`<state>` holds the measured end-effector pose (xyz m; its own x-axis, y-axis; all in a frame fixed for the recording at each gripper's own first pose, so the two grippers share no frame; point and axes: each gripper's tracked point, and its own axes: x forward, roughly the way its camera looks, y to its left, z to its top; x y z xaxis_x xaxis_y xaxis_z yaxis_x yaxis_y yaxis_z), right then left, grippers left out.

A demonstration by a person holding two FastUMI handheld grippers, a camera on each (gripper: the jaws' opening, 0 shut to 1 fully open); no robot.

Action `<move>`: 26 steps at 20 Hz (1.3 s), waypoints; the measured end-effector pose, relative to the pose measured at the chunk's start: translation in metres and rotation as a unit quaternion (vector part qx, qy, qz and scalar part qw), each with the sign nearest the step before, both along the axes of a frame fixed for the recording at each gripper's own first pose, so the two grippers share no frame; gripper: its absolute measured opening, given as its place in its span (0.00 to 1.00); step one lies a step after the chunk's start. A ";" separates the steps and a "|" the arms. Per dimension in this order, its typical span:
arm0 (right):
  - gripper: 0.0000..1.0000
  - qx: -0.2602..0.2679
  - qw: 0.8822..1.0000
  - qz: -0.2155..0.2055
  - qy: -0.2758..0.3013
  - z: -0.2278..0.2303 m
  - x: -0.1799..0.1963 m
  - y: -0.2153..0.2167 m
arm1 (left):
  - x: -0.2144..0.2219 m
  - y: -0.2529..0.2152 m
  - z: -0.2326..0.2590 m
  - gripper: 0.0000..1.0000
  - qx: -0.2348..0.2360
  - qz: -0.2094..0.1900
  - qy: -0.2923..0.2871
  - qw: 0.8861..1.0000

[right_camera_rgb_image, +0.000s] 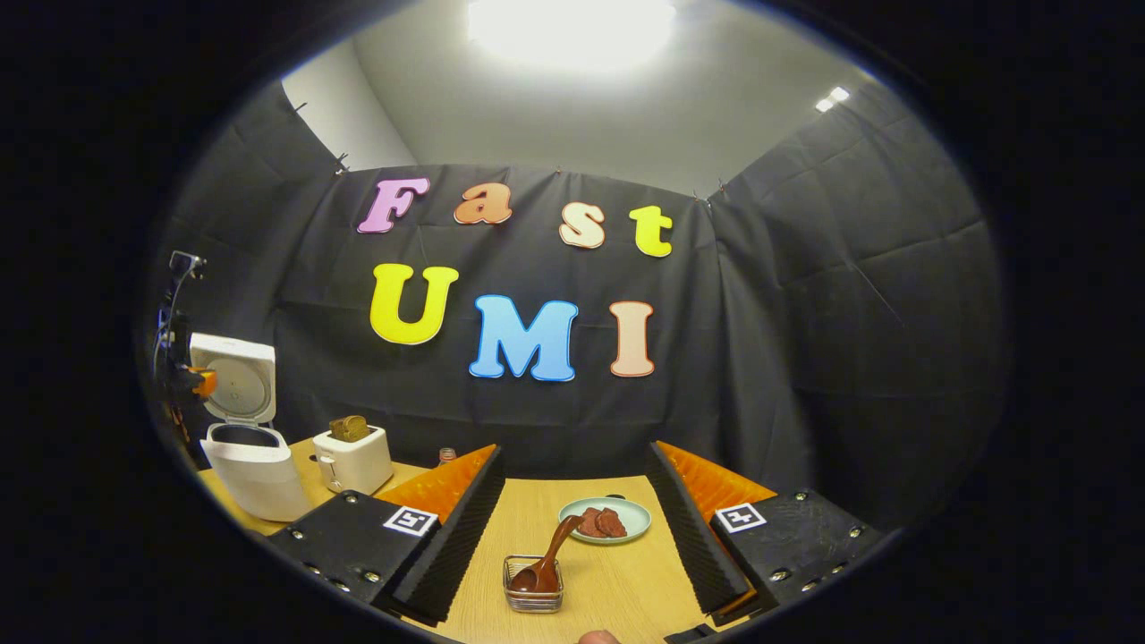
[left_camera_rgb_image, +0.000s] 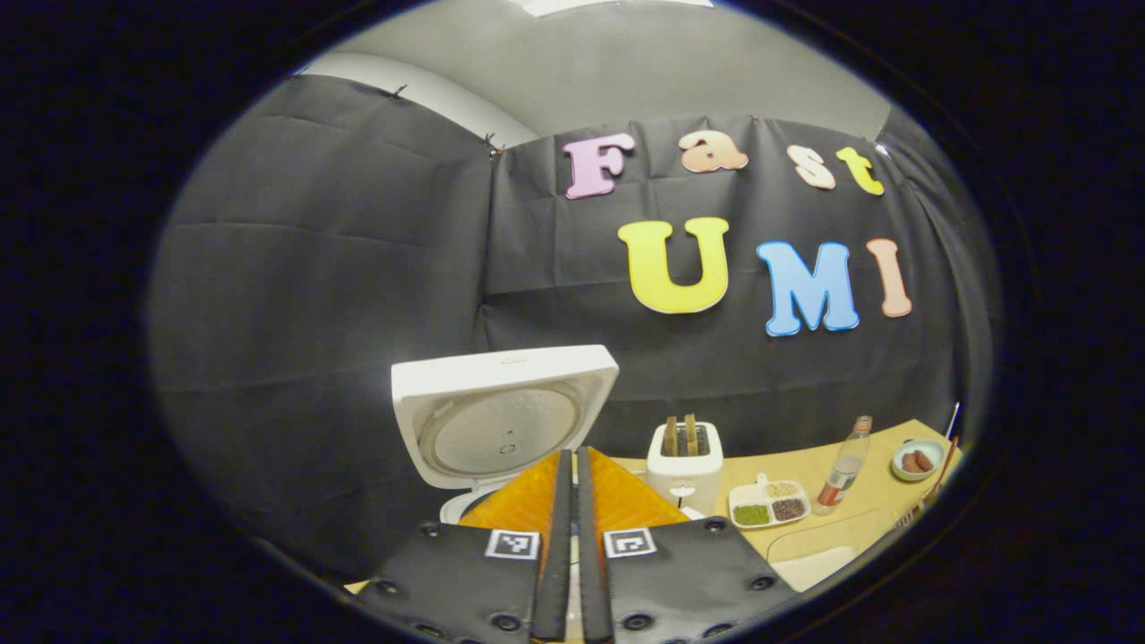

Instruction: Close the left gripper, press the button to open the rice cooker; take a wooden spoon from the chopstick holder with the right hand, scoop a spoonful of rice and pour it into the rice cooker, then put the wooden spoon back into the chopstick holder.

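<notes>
Left gripper (left_camera_rgb_image: pixel 572 501) has its fingers pressed together before the open rice cooker (left_camera_rgb_image: pixel 501 420) (lid up). Right gripper (right_camera_rgb_image: pixel 577 519) gapes wide above the wooden spoon (right_camera_rgb_image: pixel 547 563), which stands in its chopstick holder (right_camera_rgb_image: pixel 533 597) on the table (right_camera_rgb_image: pixel 617 581).

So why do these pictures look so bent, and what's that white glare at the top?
Right gripper view: a ceiling light blows out to white, and the fisheye lens bows the table edge. Left gripper view: dimmer and evenly lit, the rice cooker lid sharp, the closed tongs looming large and slightly soft.
</notes>
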<state>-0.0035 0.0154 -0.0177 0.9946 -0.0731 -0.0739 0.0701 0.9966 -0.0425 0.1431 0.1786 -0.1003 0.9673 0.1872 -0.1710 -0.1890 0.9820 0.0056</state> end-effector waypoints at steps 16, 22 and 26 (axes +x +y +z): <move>0.97 0.073 0.992 0.052 0.093 -0.071 0.072 -0.020 | -0.113 -0.083 0.090 0.99 0.020 -0.052 -0.058 0.997; 0.97 0.099 0.979 0.065 0.164 -0.125 0.095 -0.017 | -0.136 -0.089 0.095 0.99 0.037 -0.047 -0.048 0.997; 0.97 0.114 0.968 0.070 0.213 -0.161 0.107 -0.012 | -0.153 -0.086 0.097 0.96 0.042 -0.036 -0.044 0.998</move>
